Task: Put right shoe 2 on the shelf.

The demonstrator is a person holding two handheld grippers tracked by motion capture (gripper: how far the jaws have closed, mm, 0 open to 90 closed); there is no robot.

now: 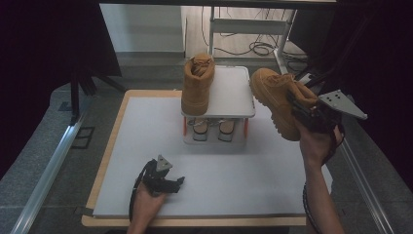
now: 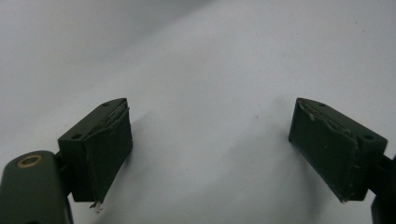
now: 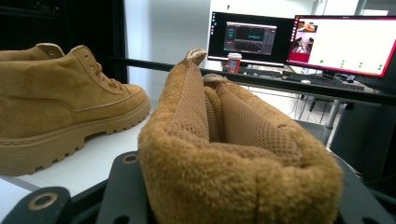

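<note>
Up at the right of the high view, the right gripper [image 1: 304,114] holds a tan boot [image 1: 277,100] in the air, beside the right edge of the rack [image 1: 234,95]. Its jaws pinch the boot's padded collar, which bulges between them in the right gripper view [image 3: 233,154]. The boot hangs tilted, its lugged sole turned toward the rack and its toe pointing away from the person. A second boot [image 1: 197,83] stands upright on the left part of the rack's white top shelf, toe toward the person; the right gripper view shows it side-on [image 3: 60,102]. On the rack's lower shelf, another pair of shoes [image 1: 212,129] sits under the top shelf, only partly seen. Near the table's front edge, the left gripper [image 1: 168,185] rests low over the white mat [image 1: 234,180], and the left gripper view shows its jaws spread wide with nothing between them, only the mat [image 2: 210,93] behind.
</note>
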